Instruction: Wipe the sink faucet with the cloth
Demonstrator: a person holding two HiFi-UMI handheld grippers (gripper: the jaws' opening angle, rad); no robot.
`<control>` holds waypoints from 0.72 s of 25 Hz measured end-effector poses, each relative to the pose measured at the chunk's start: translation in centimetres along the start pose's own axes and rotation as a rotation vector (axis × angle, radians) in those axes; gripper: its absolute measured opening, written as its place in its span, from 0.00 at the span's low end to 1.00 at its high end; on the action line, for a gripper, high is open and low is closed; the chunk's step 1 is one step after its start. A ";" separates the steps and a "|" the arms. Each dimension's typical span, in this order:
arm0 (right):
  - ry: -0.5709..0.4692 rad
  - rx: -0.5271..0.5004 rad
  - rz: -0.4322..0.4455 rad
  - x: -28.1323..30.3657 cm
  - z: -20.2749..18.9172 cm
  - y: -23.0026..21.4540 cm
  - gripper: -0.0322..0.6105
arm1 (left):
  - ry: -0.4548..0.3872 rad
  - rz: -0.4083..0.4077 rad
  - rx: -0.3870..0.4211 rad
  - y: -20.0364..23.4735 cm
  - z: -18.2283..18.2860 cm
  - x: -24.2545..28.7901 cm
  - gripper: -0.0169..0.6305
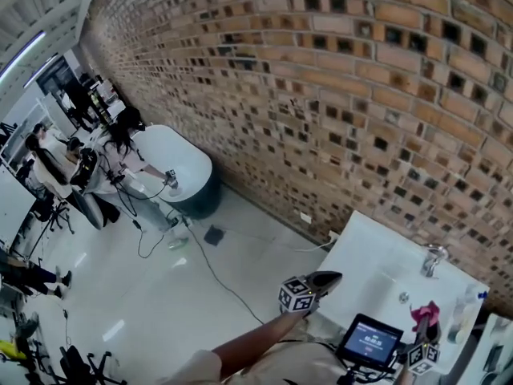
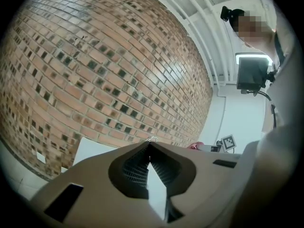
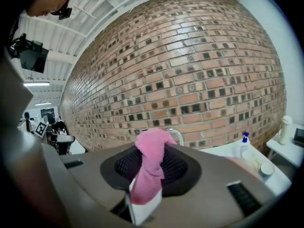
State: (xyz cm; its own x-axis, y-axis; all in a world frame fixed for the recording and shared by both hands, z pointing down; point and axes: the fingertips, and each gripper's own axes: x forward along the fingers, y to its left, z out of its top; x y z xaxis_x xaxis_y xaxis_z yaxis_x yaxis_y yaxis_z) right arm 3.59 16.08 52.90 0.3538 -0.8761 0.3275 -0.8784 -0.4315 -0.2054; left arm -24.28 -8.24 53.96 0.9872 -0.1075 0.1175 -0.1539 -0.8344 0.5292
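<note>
Head view: the left gripper, jaws together, hovers at the near-left edge of the white sink; the chrome faucet stands at its far edge. Left gripper view: tips meet, empty. Right gripper view: the right gripper clamps the pink cloth before the faucet

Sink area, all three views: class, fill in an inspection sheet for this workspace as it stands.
Surface: white sink counter, set against the wall.
Job's things: faucet at the sink's back; pink cloth, clear of the faucet.
Clutter: blue-capped bottle beside the sink.
Grippers: left gripper shut, empty; right gripper shut on the cloth.
Cables: one cable across the floor.
Surroundings: brick wall; people at the far end.
</note>
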 end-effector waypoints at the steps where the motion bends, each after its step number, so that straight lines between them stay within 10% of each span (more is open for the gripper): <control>1: 0.000 0.001 -0.006 0.1 -0.7 0.6 0.23 | 0.004 0.000 -0.002 0.5 0.0 -0.6 0.04; 18: 0.071 0.009 -0.009 -0.7 -5.6 10.0 0.22 | 0.084 -0.026 -0.042 3.7 -2.8 -5.6 0.04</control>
State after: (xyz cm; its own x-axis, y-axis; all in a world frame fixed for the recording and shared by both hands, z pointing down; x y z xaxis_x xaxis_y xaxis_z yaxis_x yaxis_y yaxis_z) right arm -7.31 13.61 55.80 0.3376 -0.8549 0.3939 -0.8725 -0.4412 -0.2099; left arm -30.46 -9.24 57.59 0.9842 -0.0389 0.1727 -0.1317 -0.8128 0.5675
